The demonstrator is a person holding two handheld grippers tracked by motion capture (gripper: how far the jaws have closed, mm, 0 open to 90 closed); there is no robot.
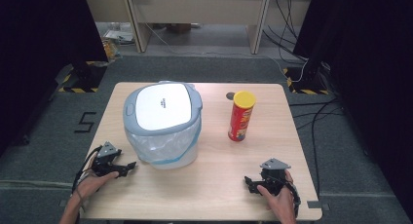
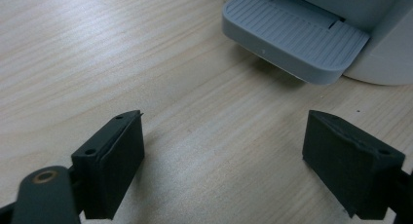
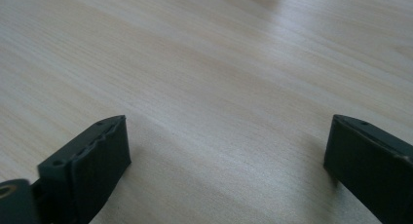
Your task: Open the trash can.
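Here the white-lidded grey bin (image 1: 163, 122), clear-lined, stands by the left gripper (image 1: 127, 166); both grippers' jaws gape empty.

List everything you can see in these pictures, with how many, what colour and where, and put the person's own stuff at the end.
Table: one, light wood, middle of the high view.
Pedal bin: one, grey with a white shut lid and a clear liner edged in blue, left half of the table.
Pedal: one, grey and ribbed, at the bin's foot, ahead of the left gripper.
Crisp tube: one, red with a yellow lid, upright, right of the bin and apart from it.
Dark round spot: one, on the table behind the tube; I cannot tell what it is.
Cables: several, black, on the floor at the far right.
Left gripper: one, black, near left of the table, jaws open, nothing between them.
Right gripper: one, black, near right, jaws open, nothing between them.
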